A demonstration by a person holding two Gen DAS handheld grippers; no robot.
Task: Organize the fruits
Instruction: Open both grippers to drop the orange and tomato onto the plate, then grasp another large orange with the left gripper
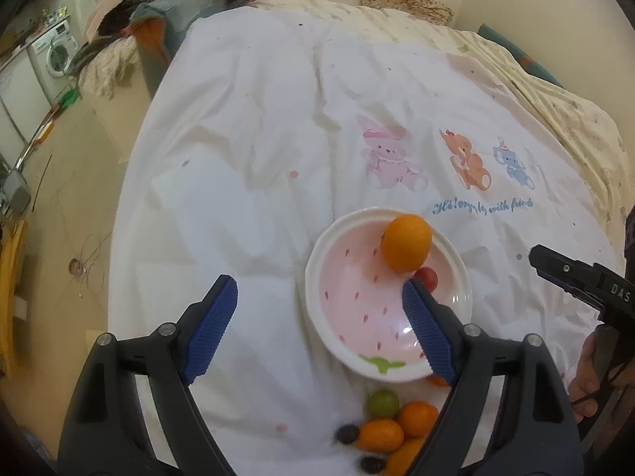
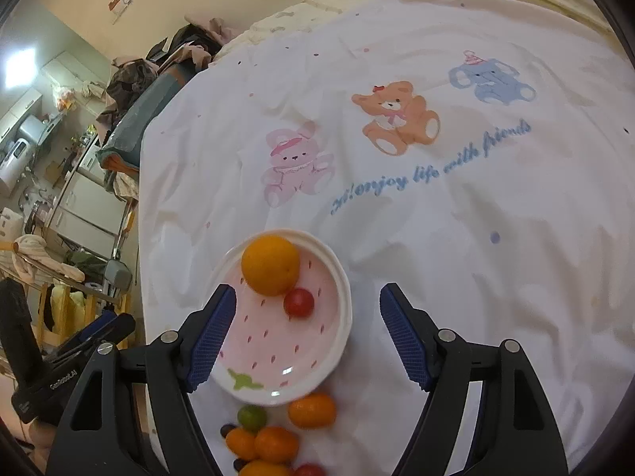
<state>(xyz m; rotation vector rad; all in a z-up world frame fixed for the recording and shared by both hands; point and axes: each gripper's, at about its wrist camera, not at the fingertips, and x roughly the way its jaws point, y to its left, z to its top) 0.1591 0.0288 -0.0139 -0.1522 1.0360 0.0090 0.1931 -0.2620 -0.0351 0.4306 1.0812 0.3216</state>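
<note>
Fruit gathered into the plate point(image 2: 337, 341)

Both grippers, left point(image 1: 319, 331) and right point(image 2: 307, 335), are held released (nothing gripped) above it.

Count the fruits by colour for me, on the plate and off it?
Orange: 5 (one orange, four kumquats)
Red: 2 (cherry tomatoes)
Green: 1 (small round fruit)
Dark purple: 2 (small fruits)
Total: 10, in the right wrist view
</note>
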